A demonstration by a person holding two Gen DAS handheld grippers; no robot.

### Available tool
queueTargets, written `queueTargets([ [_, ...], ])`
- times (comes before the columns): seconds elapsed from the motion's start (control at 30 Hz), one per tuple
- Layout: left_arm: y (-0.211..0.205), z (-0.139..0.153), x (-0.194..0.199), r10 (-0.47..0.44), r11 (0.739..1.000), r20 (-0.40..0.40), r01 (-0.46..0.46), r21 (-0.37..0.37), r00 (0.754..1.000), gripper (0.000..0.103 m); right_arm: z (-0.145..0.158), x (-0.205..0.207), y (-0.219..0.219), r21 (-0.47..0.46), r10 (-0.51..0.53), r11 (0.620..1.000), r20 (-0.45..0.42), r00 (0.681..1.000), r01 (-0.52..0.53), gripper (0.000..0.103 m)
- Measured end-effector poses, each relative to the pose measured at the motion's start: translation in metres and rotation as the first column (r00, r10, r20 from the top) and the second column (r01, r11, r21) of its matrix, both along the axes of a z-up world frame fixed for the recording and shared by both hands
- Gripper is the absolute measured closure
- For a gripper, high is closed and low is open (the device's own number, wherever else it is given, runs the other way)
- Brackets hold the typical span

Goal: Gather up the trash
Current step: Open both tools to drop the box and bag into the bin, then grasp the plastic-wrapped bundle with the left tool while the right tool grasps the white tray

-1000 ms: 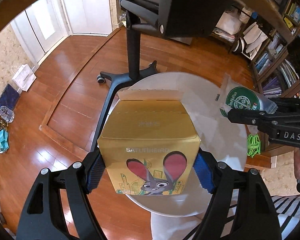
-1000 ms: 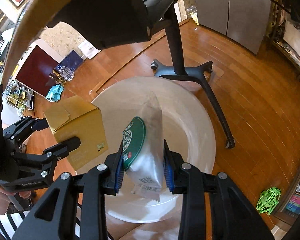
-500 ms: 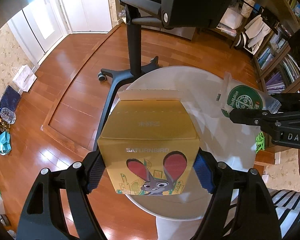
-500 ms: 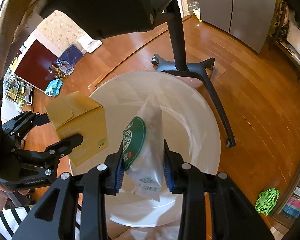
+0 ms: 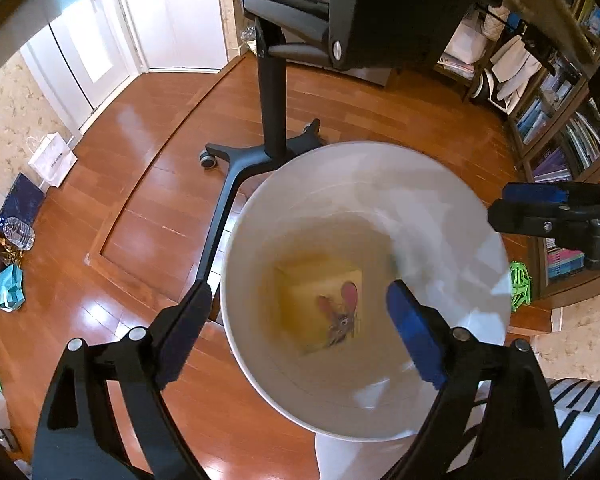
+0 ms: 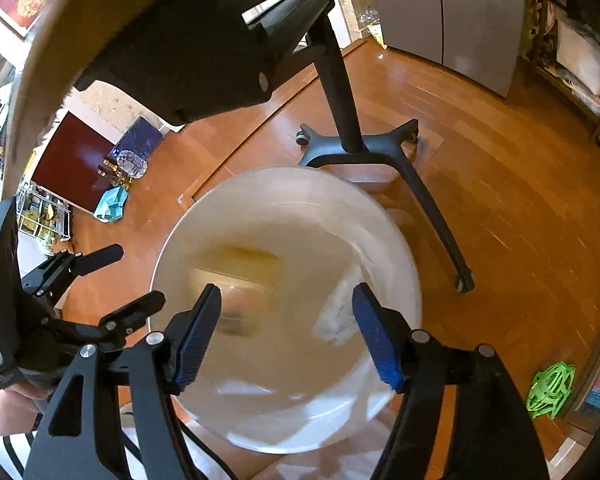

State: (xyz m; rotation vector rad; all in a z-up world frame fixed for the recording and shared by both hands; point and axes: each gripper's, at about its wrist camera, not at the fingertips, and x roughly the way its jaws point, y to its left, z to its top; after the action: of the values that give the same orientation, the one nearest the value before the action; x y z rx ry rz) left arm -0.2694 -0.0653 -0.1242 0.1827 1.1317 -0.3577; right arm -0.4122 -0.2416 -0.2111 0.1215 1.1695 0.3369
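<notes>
Box (image 5: 320, 304) and wrapper (image 6: 340, 308) in bin (image 5: 452, 412); my left fingers (image 5: 414, 340) and right fingers (image 6: 374, 336) released, empty. Risk: knocking bin rim, tipping it.

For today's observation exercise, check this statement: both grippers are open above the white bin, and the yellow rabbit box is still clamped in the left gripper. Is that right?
Not quite. The yellow rabbit box is not clamped: the left wrist view shows it lying inside the white bin, with the left gripper open above it. The rest holds: the right gripper is open above the bin too.
</notes>
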Motion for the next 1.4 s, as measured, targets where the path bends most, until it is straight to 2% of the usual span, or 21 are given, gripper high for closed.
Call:
queueTargets([
  [0.13,0.003,0.012,-0.008,-0.008,1.000,0.034,0.008,0.015,0.999,0.013,0.018,-0.011,-0.001,-0.029,0.028,0.999,0.032,0.999,-0.028,0.035],
  [0.3,0.012,0.043,-0.026,-0.019,0.999,0.081,0.022,-0.037,0.997,0.013,0.060,-0.037,-0.005,-0.040,0.079,0.996,0.115,0.990,-0.075,0.034],
  [0.37,0.012,0.056,-0.031,-0.027,0.998,0.103,0.033,-0.054,0.994,0.013,0.083,-0.048,-0.008,-0.038,0.086,0.996,0.176,0.981,-0.080,0.028],
  [0.47,0.012,0.082,-0.038,-0.034,0.996,0.151,0.046,-0.080,0.988,0.012,0.118,-0.058,-0.014,-0.040,0.053,0.998,0.303,0.952,-0.043,0.021],
  [0.53,0.012,0.104,-0.040,-0.021,0.992,0.196,0.045,-0.119,0.980,0.005,0.135,-0.057,-0.018,-0.026,0.034,0.999,0.369,0.929,-0.026,0.013],
  [0.63,0.010,0.136,-0.038,-0.003,0.982,0.276,0.055,-0.181,0.961,0.003,0.151,-0.046,-0.025,0.004,-0.001,1.000,0.435,0.900,-0.001,0.006],
  [0.7,0.007,0.152,-0.035,-0.004,0.978,0.329,0.073,-0.197,0.944,0.002,0.156,-0.030,-0.028,0.007,-0.013,1.000,0.435,0.900,0.011,0.005],
  [0.77,-0.002,0.167,-0.026,-0.012,0.981,0.393,0.086,-0.171,0.919,0.002,0.158,-0.016,-0.030,-0.002,-0.021,1.000,0.438,0.899,0.024,0.005],
  [0.87,-0.017,0.176,-0.009,-0.021,0.988,0.464,0.089,-0.125,0.885,0.001,0.157,0.006,-0.030,-0.060,-0.012,0.997,0.440,0.898,0.043,0.005],
  [0.93,-0.026,0.178,0.004,-0.025,0.990,0.480,0.089,-0.111,0.877,0.001,0.154,0.020,-0.027,-0.126,-0.007,0.989,0.458,0.889,0.073,0.005],
  [1.0,-0.031,0.179,0.020,-0.023,0.990,0.460,0.084,-0.112,0.887,0.001,0.155,0.027,-0.026,-0.194,0.016,0.977,0.487,0.873,0.090,0.005],
  [1.13,-0.044,0.177,0.047,-0.036,0.985,0.434,0.104,-0.135,0.900,0.002,0.152,0.043,-0.036,-0.154,0.048,0.988,0.472,0.880,0.029,0.005],
  [1.23,-0.054,0.174,0.063,-0.054,0.981,0.407,0.124,-0.147,0.912,0.002,0.147,0.051,-0.038,-0.148,0.080,0.989,0.447,0.891,-0.015,0.015],
  [1.33,-0.064,0.168,0.076,-0.064,0.976,0.379,0.137,-0.168,0.923,0.002,0.140,0.057,-0.035,-0.173,0.116,0.984,0.427,0.897,-0.044,0.018],
  [1.4,-0.071,0.165,0.083,-0.068,0.978,0.378,0.136,-0.156,0.923,0.002,0.138,0.058,-0.034,-0.172,0.125,0.983,0.416,0.901,-0.057,0.022],
])
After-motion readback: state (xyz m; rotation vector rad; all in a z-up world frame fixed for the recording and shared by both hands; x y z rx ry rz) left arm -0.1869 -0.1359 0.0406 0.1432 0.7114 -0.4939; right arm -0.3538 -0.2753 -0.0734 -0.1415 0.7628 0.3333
